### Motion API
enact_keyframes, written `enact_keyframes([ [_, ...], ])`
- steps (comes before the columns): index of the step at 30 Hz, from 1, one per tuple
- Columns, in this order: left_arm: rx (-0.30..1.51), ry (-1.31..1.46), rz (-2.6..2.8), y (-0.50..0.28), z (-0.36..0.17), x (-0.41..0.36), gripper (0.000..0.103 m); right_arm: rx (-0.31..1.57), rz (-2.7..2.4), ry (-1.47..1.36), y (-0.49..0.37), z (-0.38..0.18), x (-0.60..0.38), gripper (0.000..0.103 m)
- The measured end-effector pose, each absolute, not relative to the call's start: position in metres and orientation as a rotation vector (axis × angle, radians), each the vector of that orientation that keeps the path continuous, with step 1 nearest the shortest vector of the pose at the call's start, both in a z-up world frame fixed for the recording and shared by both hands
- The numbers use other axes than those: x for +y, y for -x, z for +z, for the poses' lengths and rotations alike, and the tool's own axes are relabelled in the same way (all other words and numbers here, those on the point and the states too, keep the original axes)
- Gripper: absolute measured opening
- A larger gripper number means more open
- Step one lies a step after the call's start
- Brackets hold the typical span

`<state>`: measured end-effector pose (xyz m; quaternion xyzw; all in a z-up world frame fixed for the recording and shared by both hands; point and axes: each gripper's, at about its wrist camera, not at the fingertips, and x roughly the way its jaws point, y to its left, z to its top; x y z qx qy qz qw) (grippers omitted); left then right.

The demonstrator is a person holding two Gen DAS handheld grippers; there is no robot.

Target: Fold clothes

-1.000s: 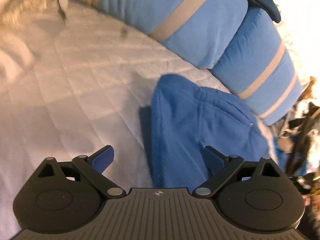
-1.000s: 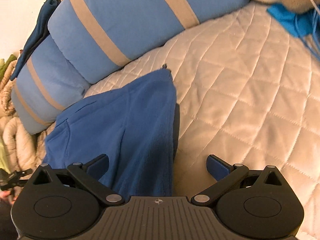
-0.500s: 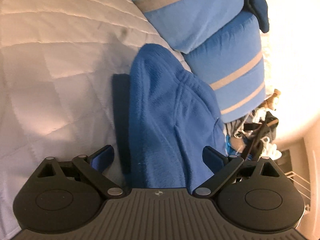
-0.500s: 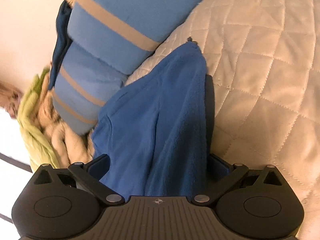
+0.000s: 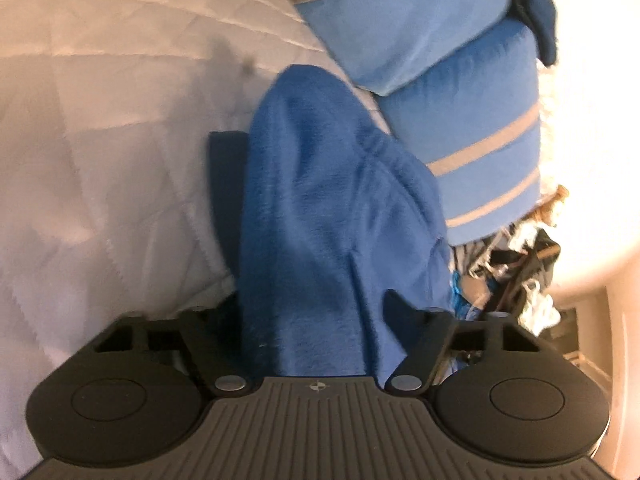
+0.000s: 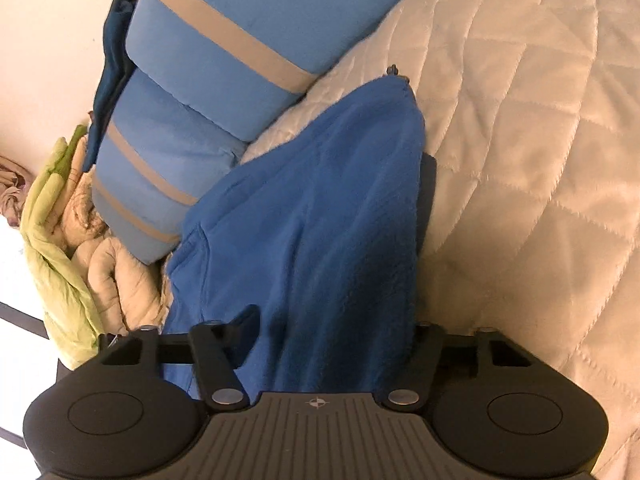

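Here, in the left wrist view, the left claw [image 5: 316, 320] has its jaws closing in on the near edge of a blue fleece garment [image 5: 320, 208]. The cloth fills the gap between them, but the left finger is half hidden, so whether it is clenched on the fleece I cannot tell. The garment runs straight ahead from the claw, long axis away from the camera, its far end rounded on the bed [image 5: 100, 160] just short of the striped pillows [image 5: 460, 120]. Beyond the bed's right edge lies blurred clutter I cannot make out.

From the right wrist view, the right claw [image 6: 332, 332] meets the same garment's near edge, with fleece bunched between the fingers; the right finger is covered by cloth, so again I cannot tell the grip. The garment stretches forward and tapers to a corner with a small zipper pull [image 6: 396, 70], beside the pillows. Both claws sit equally near.

The quilted cover is soft and cream. A green cloth [image 6: 56, 216] and puffy beige bedding lie off the left.
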<state>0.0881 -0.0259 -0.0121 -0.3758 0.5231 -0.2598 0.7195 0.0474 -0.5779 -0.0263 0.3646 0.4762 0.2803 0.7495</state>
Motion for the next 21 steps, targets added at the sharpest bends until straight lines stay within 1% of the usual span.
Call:
enact_keyframes([
  [2,1.180,0.870,-0.541,-0.084,-0.014,-0.024,0.039,1.037,0.585,-0.797,-0.045,-0.026,-0.577,0.042],
  [3,1.186,0.888,-0.536,-0.082,-0.013,-0.023,0.034,1.023,0.565,-0.773,-0.042,-0.022,-0.574,0.040],
  [4,1.184,0.883,-0.528,-0.079,-0.008,-0.024,0.032,1.009,0.545,-0.749,-0.039,-0.018,-0.571,0.038],
  [6,1.166,0.802,-0.501,-0.073,0.009,-0.031,0.027,0.978,0.508,-0.675,-0.032,-0.005,-0.563,0.034],
  [8,1.142,0.713,-0.473,-0.068,0.031,-0.040,0.025,0.937,0.493,-0.628,-0.025,0.014,-0.557,0.030],
  [12,1.051,0.536,-0.458,-0.049,0.088,-0.064,0.023,0.846,0.480,-0.568,-0.010,0.055,-0.548,0.028],
  [16,0.984,0.455,-0.493,-0.023,0.136,-0.085,0.022,0.756,0.464,-0.517,0.007,0.097,-0.542,0.028],
  [21,0.940,0.392,-0.488,-0.002,0.158,-0.089,0.022,0.706,0.474,-0.482,0.015,0.129,-0.533,0.028],
])
